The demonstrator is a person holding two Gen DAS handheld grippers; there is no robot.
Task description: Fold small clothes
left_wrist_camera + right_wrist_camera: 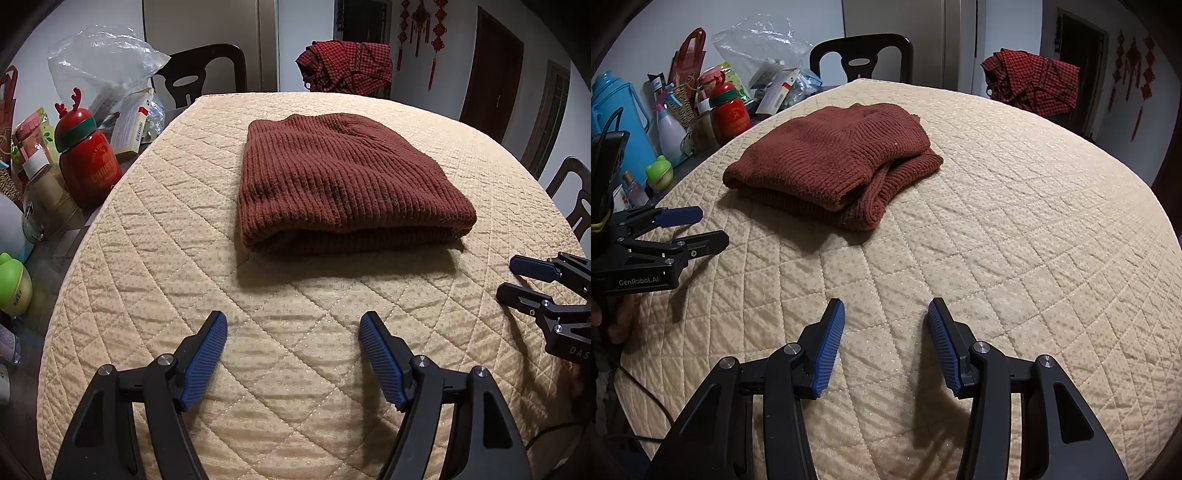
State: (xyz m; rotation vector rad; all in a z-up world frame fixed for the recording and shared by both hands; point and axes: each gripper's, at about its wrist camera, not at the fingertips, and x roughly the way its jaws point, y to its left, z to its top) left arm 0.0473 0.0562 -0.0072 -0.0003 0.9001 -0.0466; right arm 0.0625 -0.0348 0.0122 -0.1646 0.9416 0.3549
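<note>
A rust-brown ribbed knit garment point(343, 181) lies folded into a thick rectangle on the beige quilted table cover point(295, 369), its fold edge toward me. From the right wrist view the same knit garment point(831, 162) shows stacked layers with a rolled end at its near right corner. My left gripper point(293, 317) hovers open over bare quilt just short of the garment, nothing between its blue pads. My right gripper point(886, 304) is also open over bare quilt, to the garment's near right. Each gripper appears in the other's view: right gripper point(508, 278), left gripper point(713, 227).
Clutter crowds the table's left side: a red reindeer bottle point(90, 166), a green frog-shaped container point(14, 284), a plastic bag point(103, 62), boxes, a blue jug point(617, 114). A dark chair point(207, 74) stands behind, and a red checked cloth point(347, 66) hangs over another chair.
</note>
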